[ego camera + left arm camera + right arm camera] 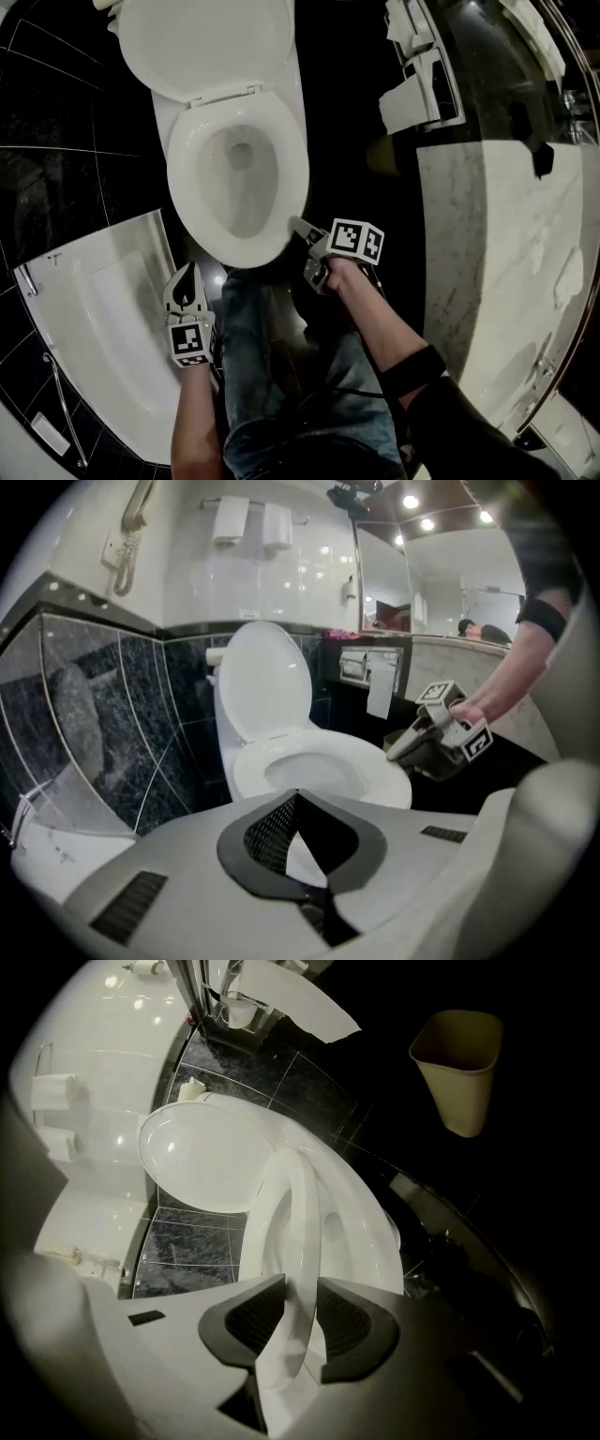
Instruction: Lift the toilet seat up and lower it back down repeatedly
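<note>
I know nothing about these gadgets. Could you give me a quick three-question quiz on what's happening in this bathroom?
1. What is the right gripper clamped on? A) a brush B) the toilet seat C) a towel
2. True or false: the toilet lid stands raised.
3. Fill in: the left gripper holds ____.
Key: 1 B; 2 true; 3 nothing.

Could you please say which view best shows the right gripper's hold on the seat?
Right gripper view: the right gripper pinches the seat rim. Head view shows only its tips at the rim; left gripper view, a small side glimpse.
</note>
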`<state>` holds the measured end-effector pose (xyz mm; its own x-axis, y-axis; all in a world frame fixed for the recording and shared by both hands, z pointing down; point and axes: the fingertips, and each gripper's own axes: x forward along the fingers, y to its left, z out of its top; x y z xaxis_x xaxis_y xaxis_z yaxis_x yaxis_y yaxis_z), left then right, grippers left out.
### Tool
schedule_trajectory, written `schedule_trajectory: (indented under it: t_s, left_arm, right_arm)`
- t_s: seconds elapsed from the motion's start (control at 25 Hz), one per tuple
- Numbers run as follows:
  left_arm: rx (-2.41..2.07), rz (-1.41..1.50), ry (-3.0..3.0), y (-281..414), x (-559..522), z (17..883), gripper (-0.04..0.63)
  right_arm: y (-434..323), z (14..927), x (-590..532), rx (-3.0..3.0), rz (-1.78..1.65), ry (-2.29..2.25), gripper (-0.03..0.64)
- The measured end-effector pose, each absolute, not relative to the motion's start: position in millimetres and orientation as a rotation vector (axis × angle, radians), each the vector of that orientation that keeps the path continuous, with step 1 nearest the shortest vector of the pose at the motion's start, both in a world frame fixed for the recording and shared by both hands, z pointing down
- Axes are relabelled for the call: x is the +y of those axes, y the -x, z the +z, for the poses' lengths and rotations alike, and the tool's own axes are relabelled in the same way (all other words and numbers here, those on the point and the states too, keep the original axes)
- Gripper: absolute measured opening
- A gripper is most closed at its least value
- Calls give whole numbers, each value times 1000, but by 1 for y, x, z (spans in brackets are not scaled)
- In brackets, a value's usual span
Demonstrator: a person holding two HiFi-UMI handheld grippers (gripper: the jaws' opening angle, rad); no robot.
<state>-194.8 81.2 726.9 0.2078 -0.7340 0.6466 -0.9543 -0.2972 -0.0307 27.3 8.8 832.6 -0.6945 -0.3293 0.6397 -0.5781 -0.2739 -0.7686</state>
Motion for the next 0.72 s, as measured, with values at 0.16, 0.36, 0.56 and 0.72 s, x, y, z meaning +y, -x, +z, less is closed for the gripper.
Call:
schedule_trajectory:
  t_s: [0.16,0.36,0.56,0.72]
  left_arm:
    - [-1522,905,-1950,217,120,790,-14]
    - [-1415,925,-1915,196,125,839,-14]
    - [-1338,876,-1979,164,97,841,-14]
    - [-1334,854,-2010,156,86,832,-14]
  right_arm:
    - [-27,827,7,-1765,2099,-1130,118]
    - [-27,828,7,-1753,2114,-1130,117]
    - [-27,827,8,-1745,2118,-1125,118]
    - [-26,821,4,-1777,2115,-1129,119]
